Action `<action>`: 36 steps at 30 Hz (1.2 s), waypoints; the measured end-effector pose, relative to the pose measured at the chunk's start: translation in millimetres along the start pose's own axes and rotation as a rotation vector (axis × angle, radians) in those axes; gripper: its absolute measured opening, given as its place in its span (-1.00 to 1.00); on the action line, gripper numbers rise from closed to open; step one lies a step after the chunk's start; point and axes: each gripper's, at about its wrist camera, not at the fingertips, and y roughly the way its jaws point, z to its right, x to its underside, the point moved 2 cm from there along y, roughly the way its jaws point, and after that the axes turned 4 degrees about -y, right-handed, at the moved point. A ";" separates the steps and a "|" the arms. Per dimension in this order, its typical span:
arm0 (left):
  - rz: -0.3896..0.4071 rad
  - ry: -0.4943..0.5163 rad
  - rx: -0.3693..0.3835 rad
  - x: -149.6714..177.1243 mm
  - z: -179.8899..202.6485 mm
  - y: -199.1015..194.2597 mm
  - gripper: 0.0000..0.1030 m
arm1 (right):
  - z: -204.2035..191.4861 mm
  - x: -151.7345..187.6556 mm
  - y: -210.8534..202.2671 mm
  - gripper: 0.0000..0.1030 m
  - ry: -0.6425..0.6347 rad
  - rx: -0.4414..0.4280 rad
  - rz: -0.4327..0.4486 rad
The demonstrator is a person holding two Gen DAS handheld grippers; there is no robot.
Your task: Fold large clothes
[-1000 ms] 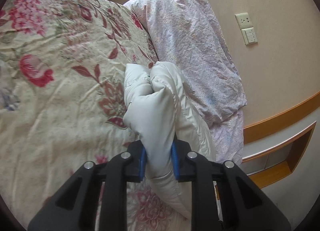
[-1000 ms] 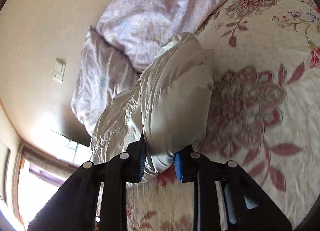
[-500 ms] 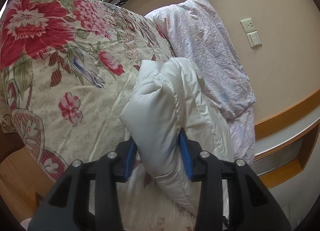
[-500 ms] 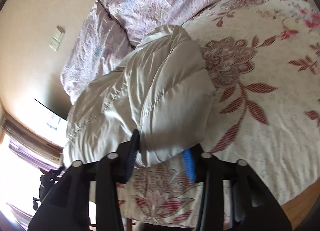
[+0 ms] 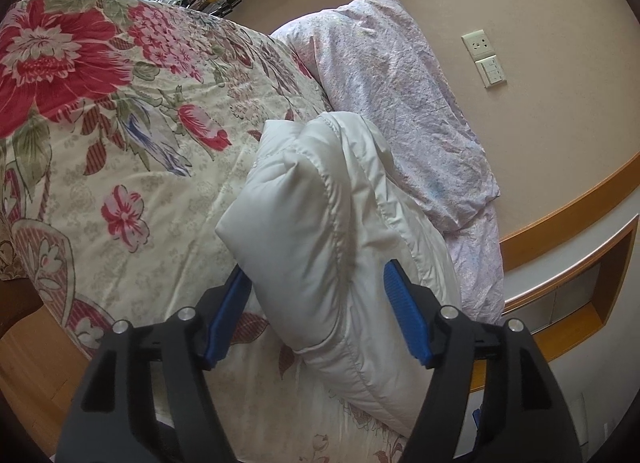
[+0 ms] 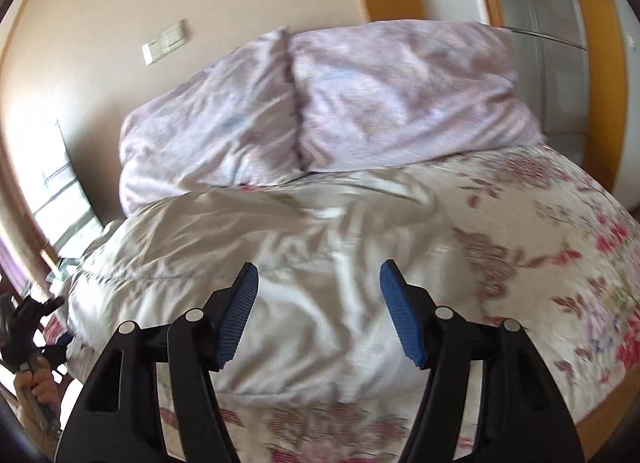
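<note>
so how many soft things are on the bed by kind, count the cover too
white puffy jacket: 1
lilac pillows: 2
floral bedcover: 1
total: 4

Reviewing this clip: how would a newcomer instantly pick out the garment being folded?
Start at the bed with the floral quilt. Against the lilac pillows at its head lies the puffy white jacket. It is the only plain, quilted, unpatterned thing there.
</note>
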 end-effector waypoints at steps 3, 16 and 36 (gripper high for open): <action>-0.006 0.000 0.005 1.0 2.5 3.4 0.33 | -31.3 -1.5 17.7 0.26 -0.061 -0.067 -0.046; -0.001 0.009 0.007 1.2 6.6 10.3 0.36 | -101.5 -5.2 62.3 0.11 -0.215 -0.088 -0.090; 0.013 0.000 0.002 3.4 14.4 22.8 0.48 | -95.6 15.7 139.1 0.04 -0.221 -0.030 -0.325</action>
